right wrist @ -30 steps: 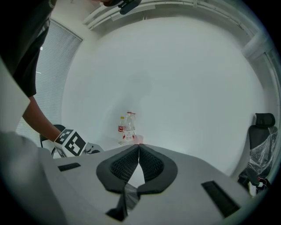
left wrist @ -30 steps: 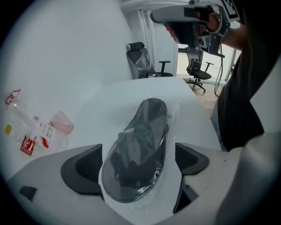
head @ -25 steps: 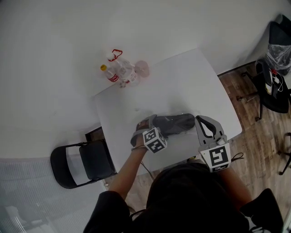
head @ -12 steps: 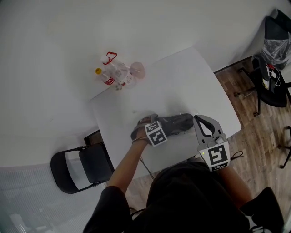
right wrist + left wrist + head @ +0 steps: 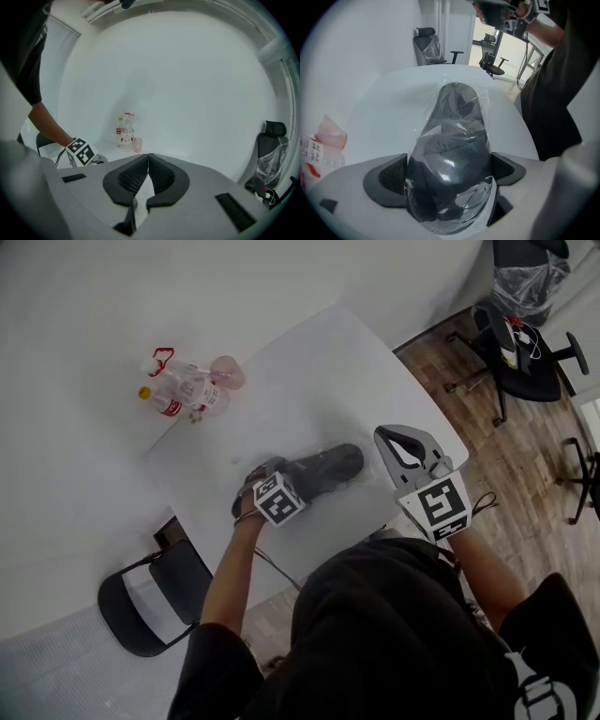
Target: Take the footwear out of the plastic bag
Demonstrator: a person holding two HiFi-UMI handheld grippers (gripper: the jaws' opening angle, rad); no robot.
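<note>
**Bagged shoe clamped at the heel; right tool closed and empty**

My left gripper points steeply down. Its jaws are clamped on the heel end of the dark shoe, with a pad pressing each side through the clear plastic bag. The shoe is fully inside the bag and lies flat on the white table, toe to the right, close to the near edge.

My right gripper has its jaws together with nothing between them. It hangs just right of the toe, over the table's near right corner.

Beyond the shoe, the tabletop is bare up to the far edge. The only things standing on it are the plastic bottles and the pink cup at the far left corner. A folding chair stands off the near left edge. An office chair stands well off to the right.
</note>
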